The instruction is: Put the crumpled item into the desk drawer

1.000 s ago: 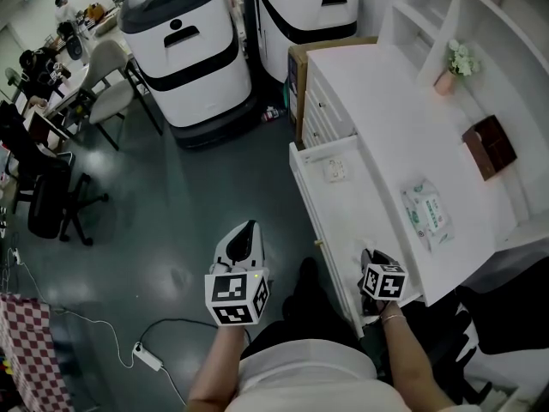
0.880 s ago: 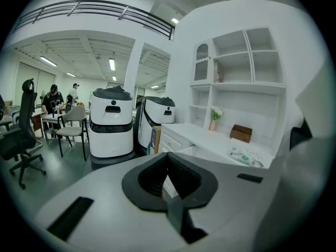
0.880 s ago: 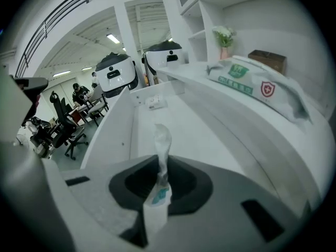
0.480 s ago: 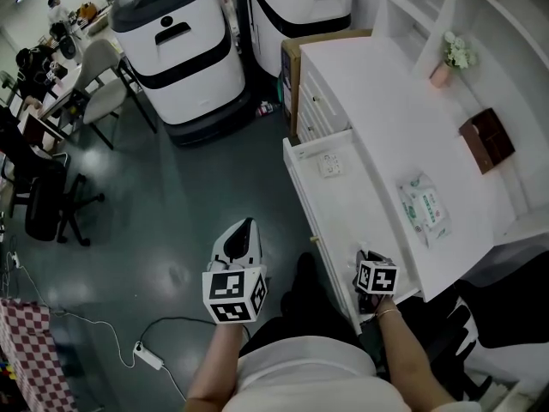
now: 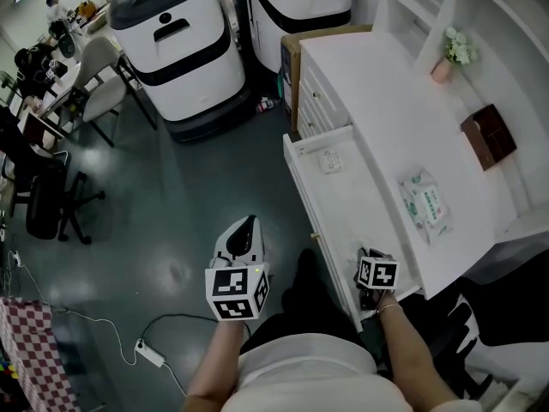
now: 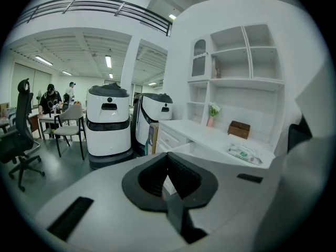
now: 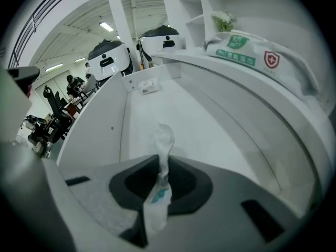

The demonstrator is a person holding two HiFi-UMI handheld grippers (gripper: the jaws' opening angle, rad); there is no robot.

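My right gripper (image 7: 160, 164) pinches the crumpled wrapper (image 7: 162, 139), its tip poking out past the jaws over the open drawer (image 7: 118, 117) just ahead, so I should dip lower before letting go; my left gripper (image 6: 167, 185) hangs closed, empty.

The head view looks steeply down from above the person, with the grey floor (image 5: 171, 213) at left and the long white desk (image 5: 386, 110) at right. The left gripper view looks level across the floor toward the far room, standing back from the desk. The right gripper view sits low inside the desk's open white drawer (image 7: 210, 114), close to its bottom, facing its far end. All three share the drawer, the white-and-green wipes pack (image 5: 425, 206) and the white-and-black rounded machines (image 5: 184, 50).
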